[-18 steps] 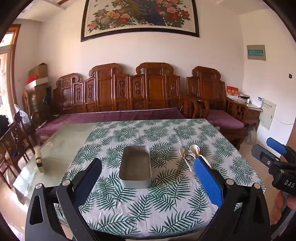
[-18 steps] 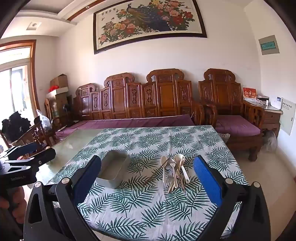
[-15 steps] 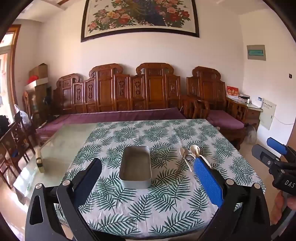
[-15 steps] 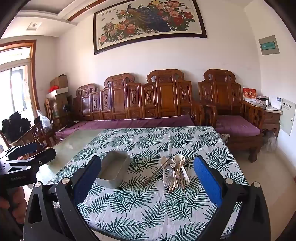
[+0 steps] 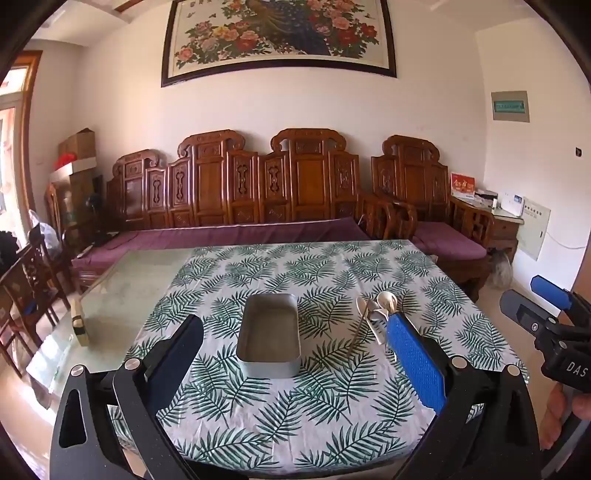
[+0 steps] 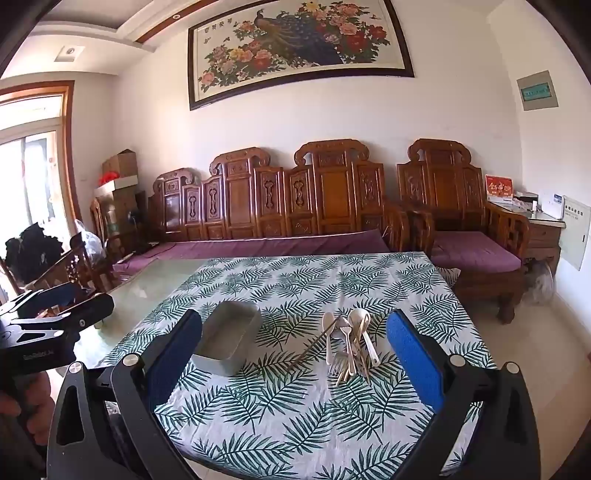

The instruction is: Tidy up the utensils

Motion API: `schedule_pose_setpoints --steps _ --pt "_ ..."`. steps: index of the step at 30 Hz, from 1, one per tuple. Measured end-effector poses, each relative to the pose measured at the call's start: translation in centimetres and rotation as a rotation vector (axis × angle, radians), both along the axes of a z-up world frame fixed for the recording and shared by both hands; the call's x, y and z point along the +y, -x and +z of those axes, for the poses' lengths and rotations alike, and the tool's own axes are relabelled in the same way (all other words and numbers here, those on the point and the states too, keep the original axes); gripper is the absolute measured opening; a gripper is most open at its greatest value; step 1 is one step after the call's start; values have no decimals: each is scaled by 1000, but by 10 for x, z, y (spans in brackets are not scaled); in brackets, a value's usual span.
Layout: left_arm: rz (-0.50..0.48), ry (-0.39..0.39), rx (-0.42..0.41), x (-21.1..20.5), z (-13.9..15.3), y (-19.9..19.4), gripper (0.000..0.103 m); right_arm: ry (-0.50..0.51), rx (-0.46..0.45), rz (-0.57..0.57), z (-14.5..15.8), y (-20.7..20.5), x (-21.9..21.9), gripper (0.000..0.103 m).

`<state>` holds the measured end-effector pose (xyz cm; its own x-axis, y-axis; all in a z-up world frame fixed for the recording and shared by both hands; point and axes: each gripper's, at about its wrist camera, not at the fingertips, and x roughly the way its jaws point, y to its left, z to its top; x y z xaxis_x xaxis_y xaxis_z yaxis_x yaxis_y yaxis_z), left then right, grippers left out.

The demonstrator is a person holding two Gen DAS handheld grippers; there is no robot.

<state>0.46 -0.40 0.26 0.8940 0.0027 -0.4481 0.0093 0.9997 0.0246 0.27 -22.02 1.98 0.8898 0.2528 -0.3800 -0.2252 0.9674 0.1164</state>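
Grippers first: my left gripper (image 5: 293, 339) hangs wide apart above the near table edge, gripping nothing, and my right gripper (image 6: 295, 338) is spread just as wide and bare. Utensils (image 6: 349, 341) lie heaped on the leaf-print cloth (image 6: 295, 406), right of the tin (image 5: 269, 338).

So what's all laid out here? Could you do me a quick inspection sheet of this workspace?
Surface: glass table, partly covered by a leaf-print cloth.
Job's things: empty metal tin; pile of utensils lying to its right.
Clutter: small block on the bare glass.
Grippers: left gripper and right gripper both open, holding nothing.
Cables: nothing seen.
Surroundings: carved wooden sofa, peacock painting.
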Motion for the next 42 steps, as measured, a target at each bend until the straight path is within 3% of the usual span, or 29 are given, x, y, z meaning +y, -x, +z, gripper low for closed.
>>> schedule_pose_setpoints --steps 12,42 --pt "-2 2 -5 -5 12 0 97 1 1 1 -1 -1 1 100" --pt "-5 3 -12 -2 10 8 97 -8 -4 11 10 3 -2 100"
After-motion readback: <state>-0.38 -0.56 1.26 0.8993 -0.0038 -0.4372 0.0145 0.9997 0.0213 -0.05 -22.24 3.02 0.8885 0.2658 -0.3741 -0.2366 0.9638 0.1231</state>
